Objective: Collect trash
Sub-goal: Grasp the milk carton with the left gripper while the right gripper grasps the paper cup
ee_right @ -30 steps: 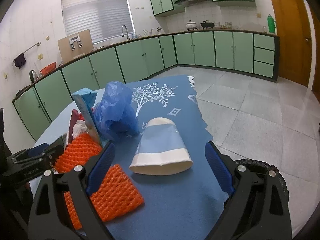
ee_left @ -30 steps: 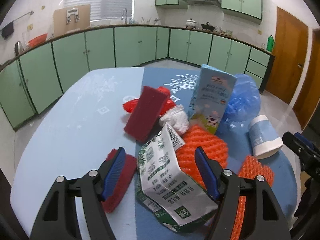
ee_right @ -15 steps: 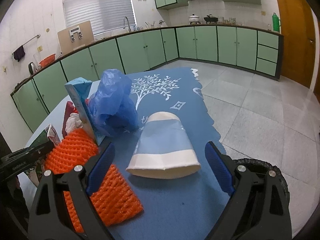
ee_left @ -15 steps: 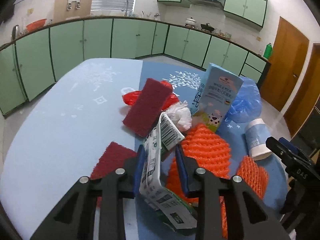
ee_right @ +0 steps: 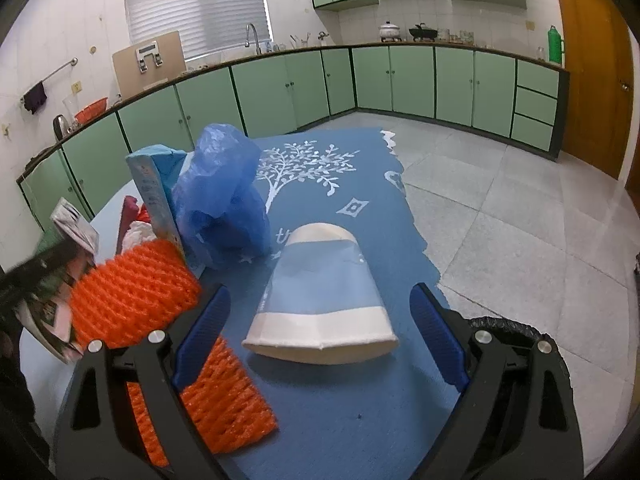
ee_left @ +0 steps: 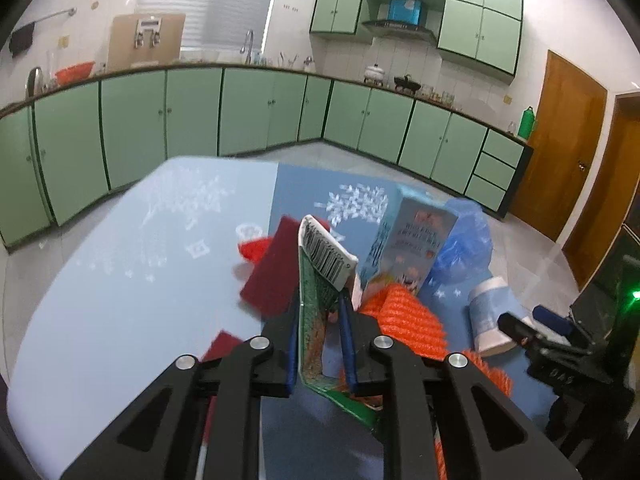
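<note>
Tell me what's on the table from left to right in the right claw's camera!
Green carton in the left claw → tall blue milk box → blue plastic bag → squashed paper cup.

We read little: a barcode with blurred digits on the white flap of the green carton (ee_left: 326, 258), centre of the left wrist view. The print on the upright blue carton (ee_left: 412, 240), right of centre, is too blurred to read.
</note>
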A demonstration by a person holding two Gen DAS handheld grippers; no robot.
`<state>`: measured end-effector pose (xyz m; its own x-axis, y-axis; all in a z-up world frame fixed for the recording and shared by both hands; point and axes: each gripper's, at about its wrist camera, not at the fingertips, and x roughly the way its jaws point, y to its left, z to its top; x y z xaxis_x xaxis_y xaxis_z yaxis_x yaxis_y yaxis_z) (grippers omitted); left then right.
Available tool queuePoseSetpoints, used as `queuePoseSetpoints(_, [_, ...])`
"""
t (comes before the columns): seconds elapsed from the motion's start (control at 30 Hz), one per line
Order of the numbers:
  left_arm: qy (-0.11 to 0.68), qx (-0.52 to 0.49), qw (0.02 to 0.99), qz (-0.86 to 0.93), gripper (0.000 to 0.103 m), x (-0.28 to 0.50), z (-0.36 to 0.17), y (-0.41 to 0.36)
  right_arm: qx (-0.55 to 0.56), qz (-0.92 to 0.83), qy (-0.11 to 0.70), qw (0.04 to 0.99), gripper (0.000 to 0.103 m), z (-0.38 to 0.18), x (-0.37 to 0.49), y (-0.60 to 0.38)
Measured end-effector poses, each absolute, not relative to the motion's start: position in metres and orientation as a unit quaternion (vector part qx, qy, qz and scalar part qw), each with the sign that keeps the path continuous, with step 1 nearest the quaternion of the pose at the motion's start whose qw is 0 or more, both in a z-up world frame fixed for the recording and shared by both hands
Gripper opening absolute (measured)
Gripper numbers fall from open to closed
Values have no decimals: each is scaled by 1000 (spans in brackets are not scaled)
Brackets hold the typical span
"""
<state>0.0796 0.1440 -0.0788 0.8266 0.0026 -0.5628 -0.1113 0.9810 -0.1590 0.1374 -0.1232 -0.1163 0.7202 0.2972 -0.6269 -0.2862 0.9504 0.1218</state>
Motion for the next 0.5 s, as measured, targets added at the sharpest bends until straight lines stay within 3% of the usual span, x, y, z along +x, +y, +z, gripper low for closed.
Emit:
queuePoseSetpoints(0.37, [288,-92,953,23,17,81,-65,149,-25,143,376,915,90,-129,146,-110])
queuePoseSetpoints(0.5, [314,-83,946,10,17,87,-75,142,-32,148,383,911,77,-133,147,-108])
